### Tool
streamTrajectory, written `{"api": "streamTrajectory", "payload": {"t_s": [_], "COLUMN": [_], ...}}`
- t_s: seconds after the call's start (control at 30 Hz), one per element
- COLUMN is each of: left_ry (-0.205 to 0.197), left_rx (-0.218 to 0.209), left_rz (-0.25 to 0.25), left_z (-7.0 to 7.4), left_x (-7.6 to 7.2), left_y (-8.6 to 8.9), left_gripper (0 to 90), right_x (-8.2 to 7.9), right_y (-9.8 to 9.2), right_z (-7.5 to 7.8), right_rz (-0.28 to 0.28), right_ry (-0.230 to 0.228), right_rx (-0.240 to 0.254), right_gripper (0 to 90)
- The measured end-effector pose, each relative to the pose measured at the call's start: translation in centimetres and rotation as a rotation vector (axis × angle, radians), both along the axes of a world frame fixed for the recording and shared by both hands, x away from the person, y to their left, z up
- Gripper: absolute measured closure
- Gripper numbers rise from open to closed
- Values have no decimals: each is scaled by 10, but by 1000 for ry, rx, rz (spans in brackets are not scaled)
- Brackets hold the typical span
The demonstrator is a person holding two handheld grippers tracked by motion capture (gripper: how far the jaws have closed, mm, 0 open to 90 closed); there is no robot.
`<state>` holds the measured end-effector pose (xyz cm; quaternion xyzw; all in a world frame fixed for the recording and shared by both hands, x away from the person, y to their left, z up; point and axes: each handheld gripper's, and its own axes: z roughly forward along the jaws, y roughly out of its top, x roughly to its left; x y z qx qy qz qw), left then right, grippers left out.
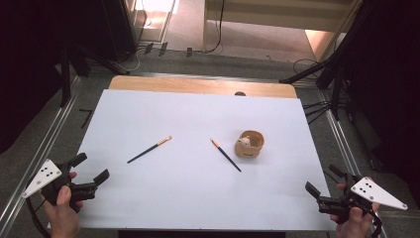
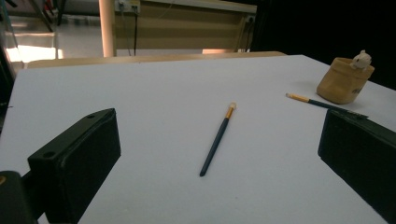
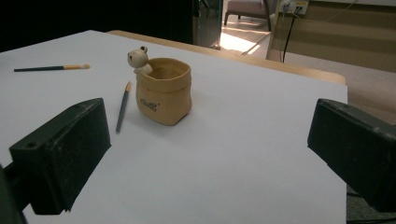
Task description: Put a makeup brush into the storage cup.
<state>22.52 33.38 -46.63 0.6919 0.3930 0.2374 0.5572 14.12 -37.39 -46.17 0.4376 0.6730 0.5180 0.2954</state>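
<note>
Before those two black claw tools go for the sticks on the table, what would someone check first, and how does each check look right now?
1. Left gripper open and holding nothing: ok.
2. Right gripper open and holding nothing: ok.
3. Left chopstick lies flat on the white sheet with bare sheet around it: ok.
4. Right chopstick lies flat and apart from the cup, though close to it: ok, but a tighter approach.
5. Cup stands upright, mouth open: ok.
6. Whether anything already sits deep inside the cup: cannot tell.
</note>
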Motion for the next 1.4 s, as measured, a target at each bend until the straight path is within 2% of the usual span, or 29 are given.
{"api": "streamTrajectory", "payload": {"t_s": [0.07, 0.33, 0.43, 0.53, 0.63, 0.8, 0.9, 0.97, 1.23, 1.3, 1.4], "left_ry": [0, -2, -4, 14, 30, 58, 71, 81, 205, 224, 257], "left_rx": [30, 52, 69, 64, 86, 154, 214, 229, 376, 410, 440], "left_rz": [4, -6, -9, -28, -39, -55, -64, -78, -153, -165, -199], "left_z": [1, 5, 9, 13, 16, 28, 36, 40, 40, 40, 39], "left_x": [1, 1, 2, 4, 6, 12, 14, 16, 31, 34, 42], "left_y": [-1, -9, -12, -14, -17, -24, -30, -33, -49, -54, -61], "left_gripper": [0, 0, 0, 0, 0, 0, 0, 0, 4, 20, 33], "right_x": [0, 1, 1, 1, 3, 2, 2, 4, 9, 9, 9], "right_y": [0, 0, 4, 7, 9, 12, 12, 13, 20, 20, 22], "right_z": [0, -1, 0, 2, 4, 6, 6, 6, 4, 4, 4], "right_rz": [3, 10, 12, 11, 21, 16, 20, 24, 33, 37, 49], "right_ry": [-6, 8, 6, 11, 8, 18, 18, 21, 35, 37, 43], "right_rx": [0, 7, -6, -19, -20, -29, -34, -30, -46, -46, -47], "right_gripper": [0, 0, 0, 0, 0, 4, 4, 6, 45, 45, 46]}}
